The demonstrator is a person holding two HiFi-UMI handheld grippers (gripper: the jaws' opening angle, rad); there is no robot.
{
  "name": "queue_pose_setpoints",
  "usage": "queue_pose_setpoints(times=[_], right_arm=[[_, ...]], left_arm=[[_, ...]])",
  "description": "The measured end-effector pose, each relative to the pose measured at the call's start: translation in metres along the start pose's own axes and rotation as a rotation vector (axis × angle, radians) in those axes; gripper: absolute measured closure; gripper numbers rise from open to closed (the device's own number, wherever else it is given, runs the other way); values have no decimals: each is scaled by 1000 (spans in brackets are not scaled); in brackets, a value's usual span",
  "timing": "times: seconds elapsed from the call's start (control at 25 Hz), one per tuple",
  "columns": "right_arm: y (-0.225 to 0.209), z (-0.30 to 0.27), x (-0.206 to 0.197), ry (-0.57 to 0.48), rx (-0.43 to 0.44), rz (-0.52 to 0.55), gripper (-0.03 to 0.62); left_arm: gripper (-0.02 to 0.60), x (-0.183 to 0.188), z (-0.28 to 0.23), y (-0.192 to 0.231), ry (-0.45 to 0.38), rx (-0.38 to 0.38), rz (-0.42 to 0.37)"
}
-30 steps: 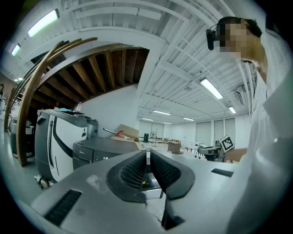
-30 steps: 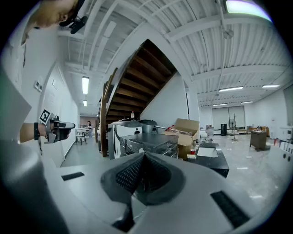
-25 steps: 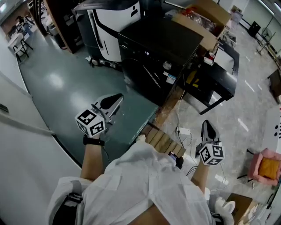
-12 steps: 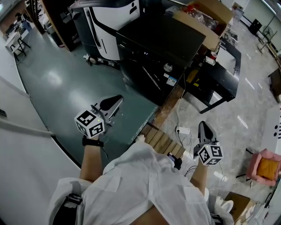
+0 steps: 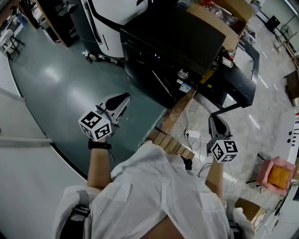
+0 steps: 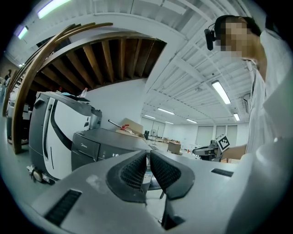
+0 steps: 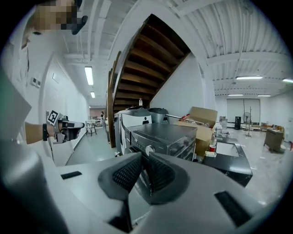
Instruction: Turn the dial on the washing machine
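Observation:
The black washing machine point(image 5: 173, 46) stands ahead of me in the head view, its silver dial point(image 5: 183, 74) on the front panel. My left gripper point(image 5: 124, 97) hovers over the green floor, well short of the machine, its jaws shut on nothing. My right gripper point(image 5: 211, 119) is held over the marble floor to the right, also shut and empty, far from the dial. The right gripper view shows the dial point(image 7: 149, 149) just above its closed fingertips point(image 7: 144, 160). In the left gripper view the machine point(image 6: 98, 145) lies beyond the closed jaws.
A white-and-black appliance point(image 5: 117, 14) stands left of the washing machine, and an open cardboard box point(image 5: 219, 18) behind it. A low black table point(image 5: 240, 79) carries a red cup point(image 5: 229, 55). Wooden slats point(image 5: 170, 144), a power strip point(image 5: 191, 135) with cables and a pink seat point(image 5: 276, 175) lie nearby.
The view has shifted toward the washing machine, which now sits lower and closer. The right gripper has risen slightly forward; the left has barely moved. Both stay shut.

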State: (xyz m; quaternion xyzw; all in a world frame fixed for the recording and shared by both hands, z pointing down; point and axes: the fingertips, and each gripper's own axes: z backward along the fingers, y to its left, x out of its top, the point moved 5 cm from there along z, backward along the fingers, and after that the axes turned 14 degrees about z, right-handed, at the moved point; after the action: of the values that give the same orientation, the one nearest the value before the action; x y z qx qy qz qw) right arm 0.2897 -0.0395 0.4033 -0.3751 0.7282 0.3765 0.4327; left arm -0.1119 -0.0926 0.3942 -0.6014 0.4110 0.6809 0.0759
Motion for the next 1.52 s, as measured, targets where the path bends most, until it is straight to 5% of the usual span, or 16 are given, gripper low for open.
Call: queue_pose_setpoints(times=[0.64, 1.28, 1.52], right_arm=[[18, -140, 32, 55, 153, 153, 487], [27, -288, 23, 196, 327, 399, 370], [31, -313, 6, 289, 316, 525, 341]], left_arm=[[565, -15, -55, 55, 26, -56, 58], [565, -20, -67, 85, 35, 32, 98], [565, -22, -78, 85, 44, 30, 109]])
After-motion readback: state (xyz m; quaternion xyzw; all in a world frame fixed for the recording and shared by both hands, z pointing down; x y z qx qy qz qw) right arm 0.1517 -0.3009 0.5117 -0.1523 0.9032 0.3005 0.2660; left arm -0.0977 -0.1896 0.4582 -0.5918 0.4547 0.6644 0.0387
